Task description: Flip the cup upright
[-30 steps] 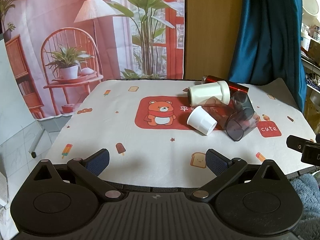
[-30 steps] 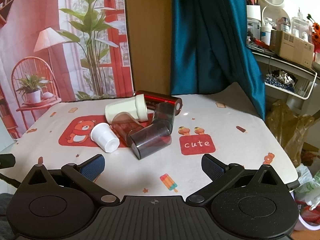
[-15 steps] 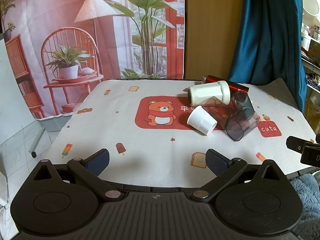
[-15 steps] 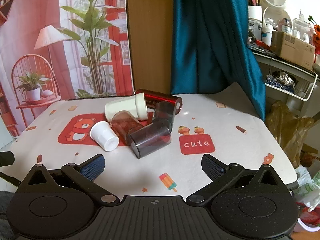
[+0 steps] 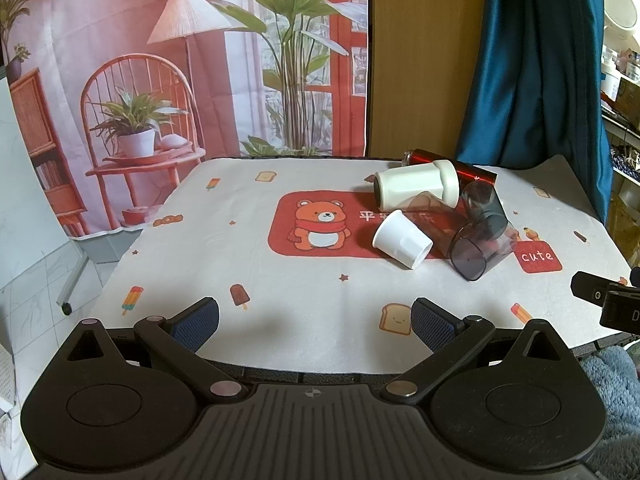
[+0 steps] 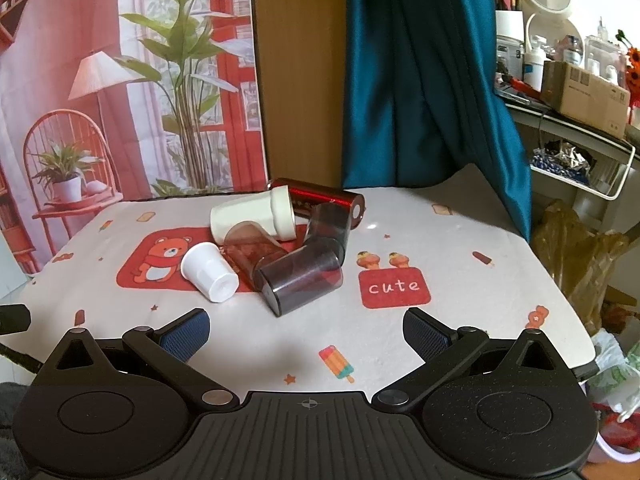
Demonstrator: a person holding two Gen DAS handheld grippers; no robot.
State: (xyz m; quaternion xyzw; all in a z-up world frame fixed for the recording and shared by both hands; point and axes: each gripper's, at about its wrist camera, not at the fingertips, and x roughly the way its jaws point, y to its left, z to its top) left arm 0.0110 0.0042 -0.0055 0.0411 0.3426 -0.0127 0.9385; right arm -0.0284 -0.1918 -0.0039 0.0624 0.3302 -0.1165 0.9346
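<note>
Several cups lie on their sides in a pile on the white patterned tablecloth point(image 5: 280, 280). A small white cup point(image 5: 402, 239) point(image 6: 209, 271) lies nearest the left. Behind it lies a cream cup point(image 5: 416, 188) point(image 6: 254, 216). Two dark smoky clear cups point(image 5: 478, 252) point(image 6: 298, 280) and a brownish clear cup point(image 6: 250, 246) lie beside them. A red metallic cup point(image 6: 324, 200) lies at the back. My left gripper point(image 5: 314, 322) is open and empty near the table's front edge. My right gripper point(image 6: 306, 330) is open and empty, short of the pile.
A blue curtain point(image 6: 420, 80) and a wooden panel point(image 6: 300, 72) stand behind the table. A cluttered shelf point(image 6: 568, 80) stands at the right. The right gripper's body point(image 5: 608, 300) shows at the right edge of the left wrist view.
The right gripper has shifted very slightly; the cups sit a little lower and nearer in its view. The left view is unchanged.
</note>
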